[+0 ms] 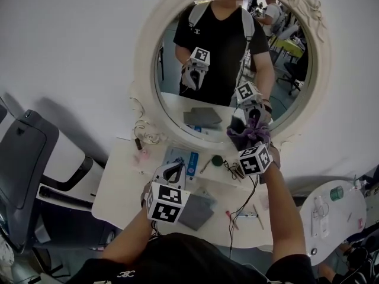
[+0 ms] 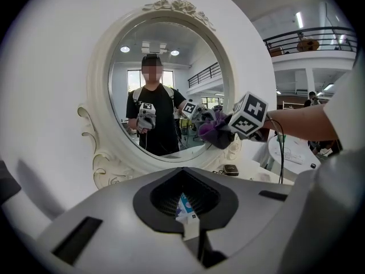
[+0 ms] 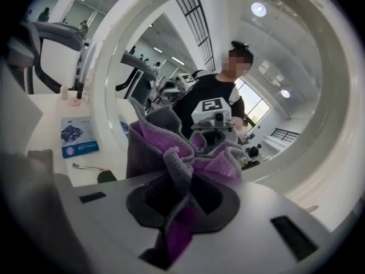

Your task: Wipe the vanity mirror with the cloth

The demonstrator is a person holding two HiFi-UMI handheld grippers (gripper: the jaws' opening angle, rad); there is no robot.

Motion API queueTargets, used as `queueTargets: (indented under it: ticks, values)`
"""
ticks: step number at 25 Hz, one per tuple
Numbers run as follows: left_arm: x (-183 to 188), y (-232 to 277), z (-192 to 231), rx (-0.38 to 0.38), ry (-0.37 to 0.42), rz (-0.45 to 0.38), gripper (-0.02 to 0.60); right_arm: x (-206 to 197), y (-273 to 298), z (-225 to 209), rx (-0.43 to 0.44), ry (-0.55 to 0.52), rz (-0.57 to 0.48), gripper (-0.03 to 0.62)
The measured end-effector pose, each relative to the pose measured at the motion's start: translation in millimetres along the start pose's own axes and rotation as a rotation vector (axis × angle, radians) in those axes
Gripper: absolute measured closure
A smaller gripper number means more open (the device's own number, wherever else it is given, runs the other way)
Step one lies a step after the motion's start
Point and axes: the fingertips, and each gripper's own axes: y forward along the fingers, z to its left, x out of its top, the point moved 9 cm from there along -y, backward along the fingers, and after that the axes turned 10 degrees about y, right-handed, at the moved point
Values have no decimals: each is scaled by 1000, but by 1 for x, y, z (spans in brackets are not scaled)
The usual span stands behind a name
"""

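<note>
The right claw [image 1: 251, 139] is clamped on a bunched purple-and-grey cloth [image 1: 247, 135] and presses it against the lower right edge of the oval vanity mirror [image 1: 228, 70], just above its ornate white frame. The left claw [image 1: 175, 167] hangs well below the mirror over the white desk [image 1: 118, 188], its tips drawn together with nothing between them, beside a blue leaflet [image 1: 192, 163].

From the head, looks steeply down over table [image 1: 118, 182] onto mirror [image 1: 234, 64], at middle range. From the left gripper [image 1: 173, 171], held low and back, faces mirror almost squarely, taking in right gripper [image 1: 249, 136] (cloth [image 1: 247, 129] and all). From the right gripper, sits very near mirror, looking obliquely across it. Shares mirror across all three.
</note>
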Motion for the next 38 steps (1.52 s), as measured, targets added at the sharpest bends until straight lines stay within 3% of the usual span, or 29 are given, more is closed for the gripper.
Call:
queueTargets:
  ticks: [4,8,10,14,17,22,26,32,38]
  values:
    - [-8,-5,9,34,-16,19,577,-3,27,58,127,-39,90,542]
    - [-21,-16,22,89,-44,48,577,12,43,127,175,-116,56,543]
    - [-28,-22,29,122,-59,64,577,28,44,151,207,-104,29,546]
    - [-45,-39,45,198,-101,99,577,62,41,176,309,57,-25,548]
    - [-54,-52,53,245,-127,113,575,91,32,193,372,111,-80,549]
    - [-57,-66,58,290,-143,102,577,143,11,200,524,347,-264,548]
    - [-53,-75,57,305,-147,66,577,136,-2,193,578,540,-376,548]
    - [-53,-73,57,279,-160,1,577,99,-74,151,542,716,-595,547]
    - [-34,-53,41,190,-147,-98,575,46,-134,128,345,653,-673,546]
